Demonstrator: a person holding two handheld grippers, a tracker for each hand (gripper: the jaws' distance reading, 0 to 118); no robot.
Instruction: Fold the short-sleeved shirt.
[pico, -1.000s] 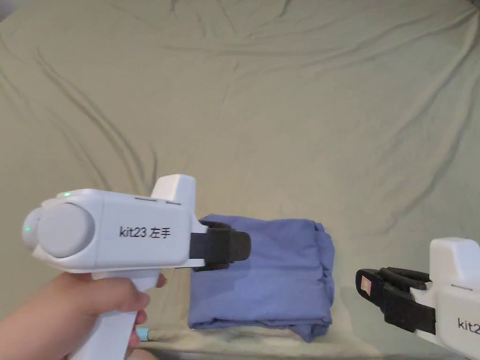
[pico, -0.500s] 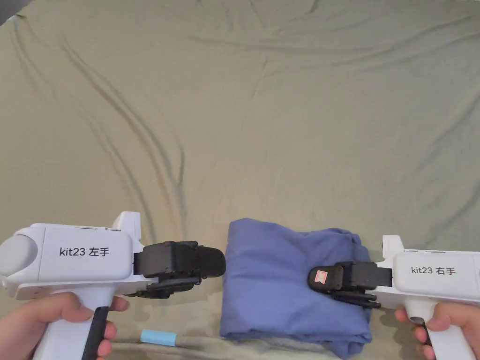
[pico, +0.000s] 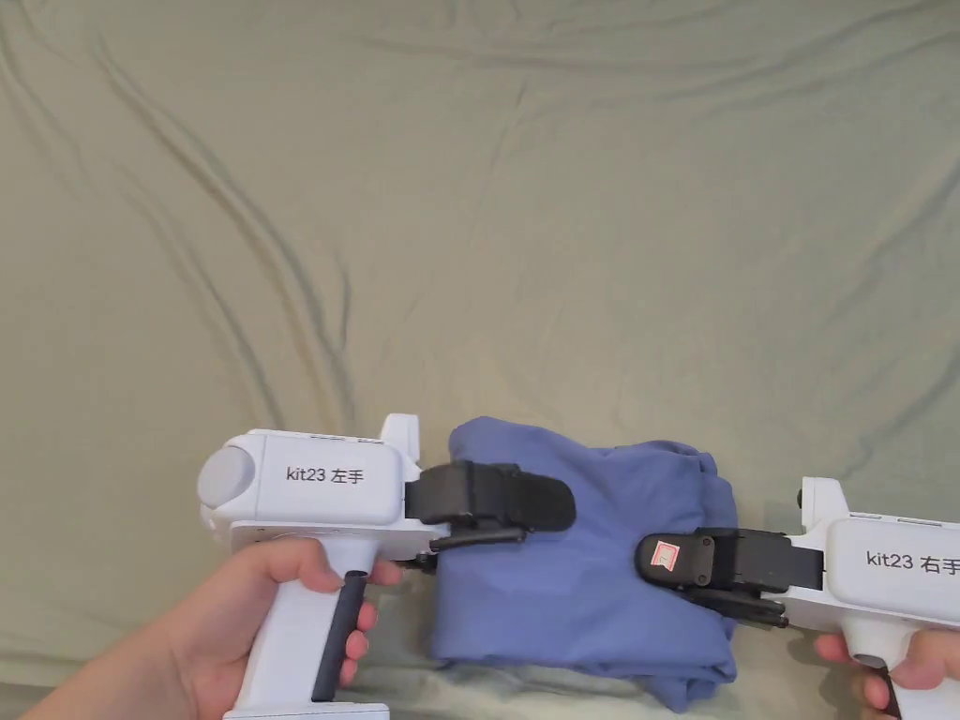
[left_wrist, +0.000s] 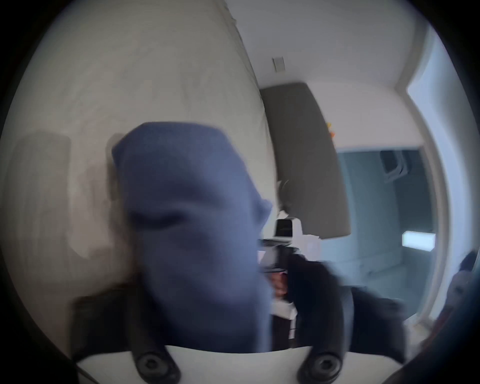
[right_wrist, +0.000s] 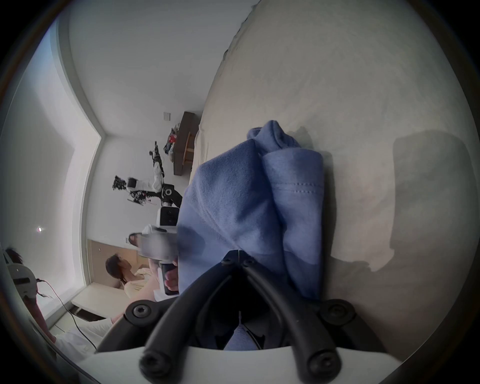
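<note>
We see matt blue knit shirt (pico: 581, 572) w/ stitched hem, wrinkled olive cloth sheet (pico: 525, 234) (soft-looking), smooth white plastic gripper (pico: 562, 502) bodies.

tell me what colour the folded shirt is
Plain medium blue, no pattern; the folded shirt shows best in the head view, lying on the pale green sheet.

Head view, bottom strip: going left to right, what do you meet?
Left hand → left gripper → folded blue shirt → right gripper → right hand, all over the green sheet.

Probably a bedroom — wrinkled bedsheet (pico: 562, 234), headboard (left_wrist: 298, 156)
</note>
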